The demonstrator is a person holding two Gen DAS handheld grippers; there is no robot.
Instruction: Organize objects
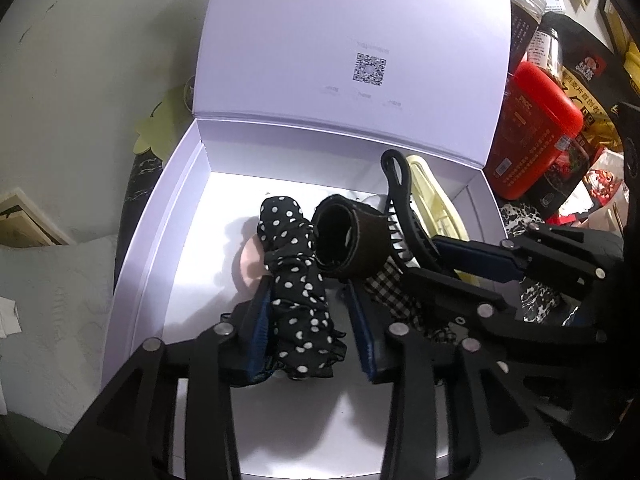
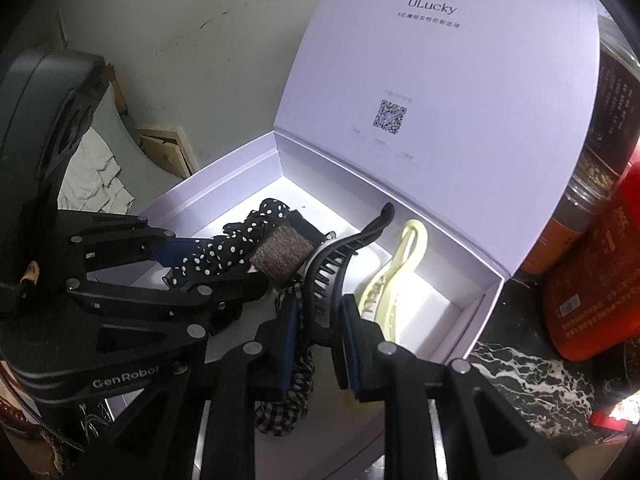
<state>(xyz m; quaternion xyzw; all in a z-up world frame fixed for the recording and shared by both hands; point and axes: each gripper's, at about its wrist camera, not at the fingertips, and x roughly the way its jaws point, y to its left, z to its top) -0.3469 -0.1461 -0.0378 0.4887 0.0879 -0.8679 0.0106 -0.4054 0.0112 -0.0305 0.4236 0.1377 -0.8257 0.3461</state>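
The polka-dot scrunchie [image 1: 298,280] lies lengthwise between the blue-padded jaws of the left gripper [image 1: 312,312], inside the open white box [image 1: 160,216]; the jaws stand fairly wide, the left pad touching the fabric while the right pad sits apart from it, so the hold looks loose and I cannot say for certain that it is gripped. In the right wrist view the same gripper reaches in from the left, nearly level, its fingers pointing across the box toward the scrunchie's bunched end. The right gripper [image 2: 318,320] comes in low from the near edge, angled down and forward, its jaws partly open around the base of the black claw clip [image 2: 340,260], whose toothed arm rises up and away between the pads; whether the pads press on it is hard to tell. A checked scrunchie [image 2: 288,396] hangs beneath this gripper, over the box's near edge. Just ahead of both grippers a brown velcro hair roller [image 1: 350,240] rests between the polka-dot scrunchie and the black clip, touching both. A pale yellow claw clip [image 2: 394,276] lies beside the black one, toward the box's right wall. The box lid [image 2: 440,80] stands upright behind. Outside, to the right, red-lidded jars [image 1: 536,140] crowd the dark marbled table [image 2: 520,380].
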